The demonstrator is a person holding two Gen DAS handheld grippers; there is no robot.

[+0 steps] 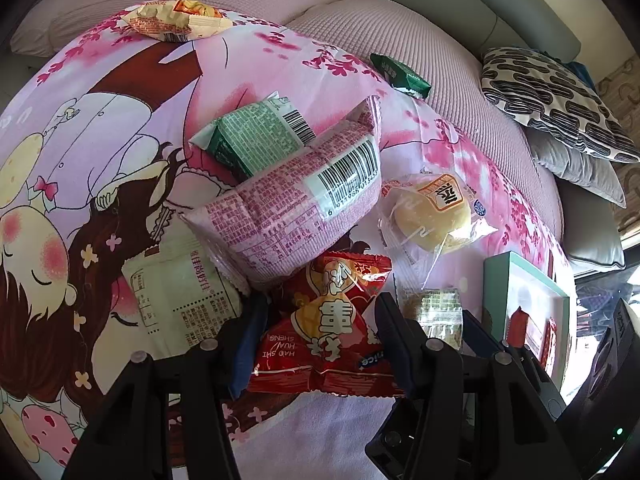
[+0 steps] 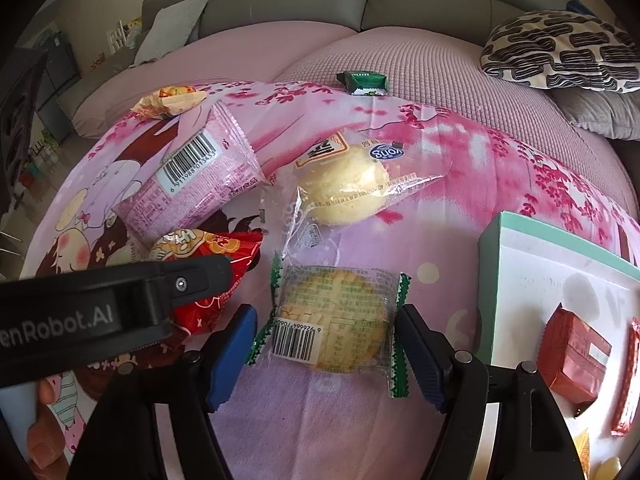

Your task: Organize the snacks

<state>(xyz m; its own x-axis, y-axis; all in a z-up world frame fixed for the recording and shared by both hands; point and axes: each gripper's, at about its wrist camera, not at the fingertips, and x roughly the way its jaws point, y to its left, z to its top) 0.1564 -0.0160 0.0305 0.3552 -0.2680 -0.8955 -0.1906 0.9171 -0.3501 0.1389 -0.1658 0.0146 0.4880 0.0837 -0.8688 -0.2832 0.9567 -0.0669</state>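
Snacks lie scattered on a pink cartoon-print sheet (image 1: 120,128) spread over a sofa (image 2: 400,4).

Left gripper (image 1: 320,344): jaws partly closed on a red packet (image 1: 332,320), the blue pads pressing its two sides – the packet sits near the middle of the sheet, its far end tucked under a pink packet (image 1: 288,200) that lies tilted across the heap. In the right wrist view this gripper enters from the left, with fingertips of the hand (image 2: 44,432) that holds it visible below.

Right gripper (image 2: 326,344): jaws stand apart on either side of a clear-wrapped cracker packet (image 2: 336,316) with green crimped ends; the pads flank those ends, and no grip shows. The packet lies flat on the sheet, just left of the tray.

Other items:
- a green packet (image 1: 256,140) behind the pink one
- a cream packet (image 1: 180,296) at the near left, partly under the pink packet
- a bun (image 2: 344,192) in clear wrap, beyond the cracker packet
- a yellow packet (image 1: 176,20) at the far edge of the sheet
- a small dark-green packet (image 2: 364,82) on the sofa seat, off the sheet

At the right stands a teal-rimmed tray (image 2: 490,280) – it holds a red box (image 2: 576,356) and a thin red packet (image 2: 630,380) at the frame edge. A patterned cushion (image 2: 560,52) rests far right.
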